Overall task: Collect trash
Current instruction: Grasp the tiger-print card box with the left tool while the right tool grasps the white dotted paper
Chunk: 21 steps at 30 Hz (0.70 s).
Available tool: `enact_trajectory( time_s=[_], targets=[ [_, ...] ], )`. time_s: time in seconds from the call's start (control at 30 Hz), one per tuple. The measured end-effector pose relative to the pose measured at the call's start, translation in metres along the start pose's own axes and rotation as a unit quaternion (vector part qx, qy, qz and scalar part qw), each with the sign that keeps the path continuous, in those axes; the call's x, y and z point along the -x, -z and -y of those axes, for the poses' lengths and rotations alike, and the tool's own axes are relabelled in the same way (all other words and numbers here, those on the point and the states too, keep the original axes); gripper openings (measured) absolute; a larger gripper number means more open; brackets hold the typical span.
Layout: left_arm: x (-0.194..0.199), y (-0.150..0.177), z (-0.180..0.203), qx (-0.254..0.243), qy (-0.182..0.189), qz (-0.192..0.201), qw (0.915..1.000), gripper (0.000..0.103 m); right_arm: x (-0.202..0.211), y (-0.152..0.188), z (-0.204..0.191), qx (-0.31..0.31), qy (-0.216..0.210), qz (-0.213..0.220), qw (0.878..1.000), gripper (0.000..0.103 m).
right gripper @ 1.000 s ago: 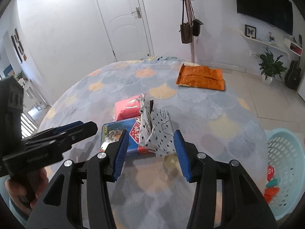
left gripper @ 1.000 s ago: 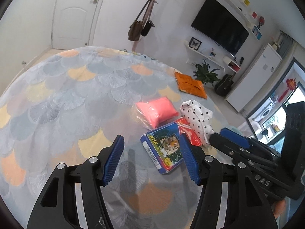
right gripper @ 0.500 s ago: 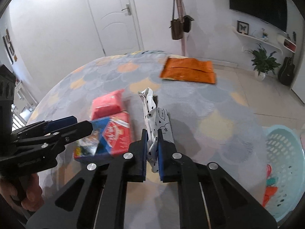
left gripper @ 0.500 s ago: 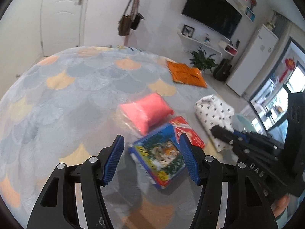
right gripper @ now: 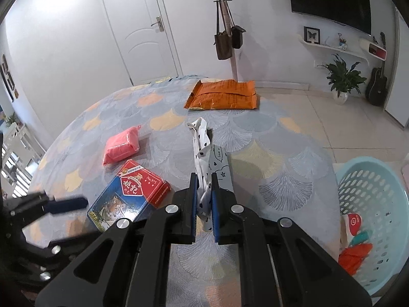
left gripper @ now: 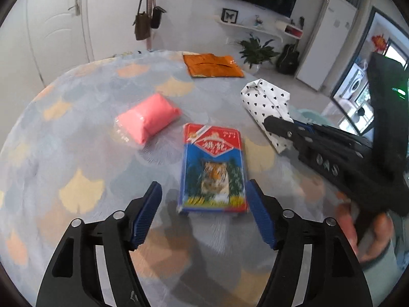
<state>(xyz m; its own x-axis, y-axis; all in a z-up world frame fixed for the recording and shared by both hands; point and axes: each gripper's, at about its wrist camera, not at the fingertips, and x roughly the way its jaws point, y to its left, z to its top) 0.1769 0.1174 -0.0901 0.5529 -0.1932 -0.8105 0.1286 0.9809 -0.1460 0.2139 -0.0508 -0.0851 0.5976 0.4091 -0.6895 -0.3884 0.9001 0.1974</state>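
My right gripper (right gripper: 204,199) is shut on a white wrapper with black hearts (right gripper: 204,151) and holds it lifted above the table; it also shows in the left wrist view (left gripper: 265,102). My left gripper (left gripper: 207,212) is open, its fingers either side of the near end of a blue and red tiger card box (left gripper: 213,168), which also shows in the right wrist view (right gripper: 127,199). A pink packet (left gripper: 147,121) lies left of the box. An orange bag (left gripper: 212,65) lies at the far edge.
A light blue basket (right gripper: 378,220) with red and teal trash stands on the floor to the right of the round table (right gripper: 281,153). A coat stand with bags (right gripper: 226,41) is behind the table.
My right gripper has shut on the heart-pattern wrapper and lifted it. My left gripper has moved over the tiger box, still open.
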Motion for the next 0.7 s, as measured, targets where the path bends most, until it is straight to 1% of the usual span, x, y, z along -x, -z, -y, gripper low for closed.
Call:
enact_trajectory(
  time_s=[0.03,0.07,0.17,0.2,0.3,0.33,0.37,0.5,0.57,0.6,0.7],
  targets=[
    [-0.004,-0.003,0.003,-0.002,-0.006,-0.001,1.0,0.071,0.0,0.0,0.0,0.002,0.0,0.001,1.0,0.008],
    [-0.009,-0.006,0.008,-0.01,-0.019,0.0,0.9998,0.072,0.0,0.0,-0.001,0.002,-0.001,0.002,1.0,0.008],
    [-0.022,-0.01,0.016,-0.027,-0.051,-0.008,0.9983,0.072,0.0,0.0,0.002,-0.002,-0.008,0.002,1.0,0.007],
    [-0.028,-0.01,0.018,-0.032,-0.063,-0.014,0.9974,0.071,0.0,-0.001,0.004,-0.005,-0.012,0.001,1.0,0.007],
    [-0.031,-0.012,0.026,-0.045,-0.091,-0.01,0.9947,0.067,0.0,-0.001,0.009,-0.015,-0.021,0.003,1.0,0.007],
    [-0.032,-0.013,0.028,-0.042,-0.091,-0.009,0.995,0.062,0.001,-0.001,0.009,-0.016,-0.022,0.004,1.0,0.007],
    [-0.031,-0.014,0.03,-0.039,-0.092,-0.006,0.995,0.059,0.001,0.0,0.01,-0.016,-0.024,0.005,1.0,0.007],
    [-0.029,-0.014,0.03,-0.026,-0.095,0.004,0.9952,0.058,0.005,0.0,0.011,-0.019,-0.03,0.012,0.999,0.007],
    [-0.028,-0.013,0.029,-0.011,-0.087,0.01,0.9961,0.058,0.008,0.001,0.013,-0.023,-0.033,0.019,0.999,0.007],
    [-0.024,-0.013,0.028,0.003,-0.076,0.017,0.997,0.058,0.009,0.0,0.013,-0.024,-0.035,0.021,0.999,0.007],
    [-0.013,-0.014,0.03,0.012,-0.063,0.043,0.997,0.058,0.017,0.001,0.023,-0.051,-0.057,0.022,0.997,0.007]
  ],
)
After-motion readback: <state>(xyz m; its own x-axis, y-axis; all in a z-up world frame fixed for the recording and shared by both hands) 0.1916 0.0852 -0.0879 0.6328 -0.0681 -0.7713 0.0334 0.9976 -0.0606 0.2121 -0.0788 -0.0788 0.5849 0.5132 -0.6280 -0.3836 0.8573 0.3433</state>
